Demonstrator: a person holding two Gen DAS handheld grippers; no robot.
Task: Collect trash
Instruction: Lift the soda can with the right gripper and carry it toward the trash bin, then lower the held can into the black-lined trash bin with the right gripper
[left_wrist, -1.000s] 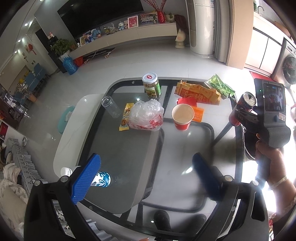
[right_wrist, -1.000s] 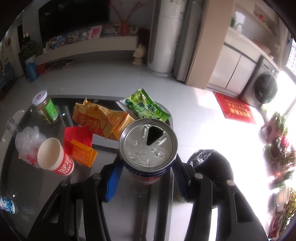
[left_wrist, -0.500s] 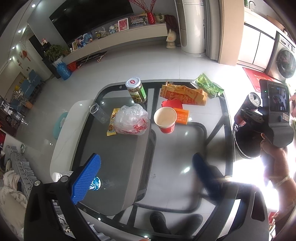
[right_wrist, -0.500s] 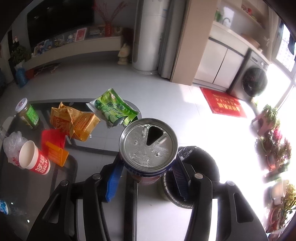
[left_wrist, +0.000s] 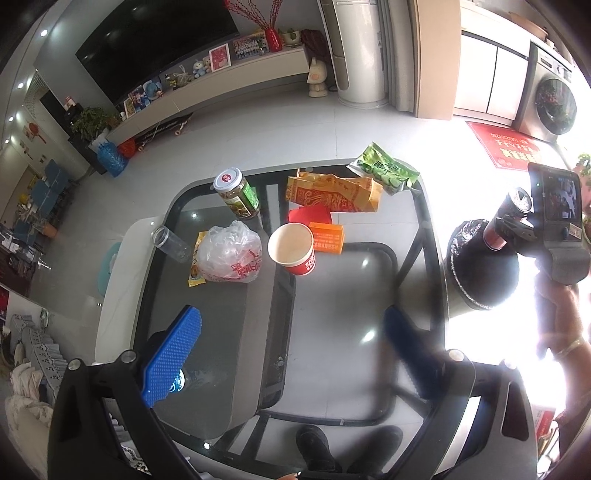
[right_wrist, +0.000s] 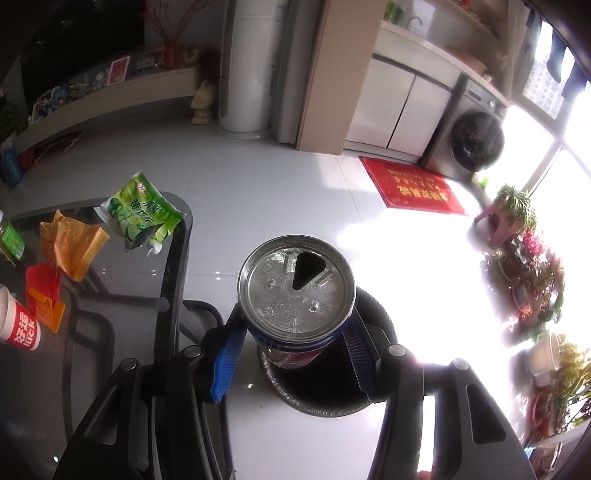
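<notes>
Two blue pads frame the bottom of the left wrist view, spread wide on the left gripper (left_wrist: 291, 343) with nothing between them, above the glass table (left_wrist: 332, 295). Mid-frame sit a paper cup (left_wrist: 293, 249), a crumpled plastic bag (left_wrist: 229, 253), a green-labelled jar (left_wrist: 238, 194), an orange wrapper (left_wrist: 332, 194) and a green snack packet (left_wrist: 386, 171). At the right edge, the right gripper (left_wrist: 506, 225) carries a can (left_wrist: 511, 216) over the black-lined trash bin (left_wrist: 480, 269).

Over to the right wrist view: the right gripper (right_wrist: 295, 350) pinches the can (right_wrist: 295, 291) at centre frame, opened top facing us, directly above the bin (right_wrist: 325, 384) on the floor beside the table's edge (right_wrist: 173, 280).
</notes>
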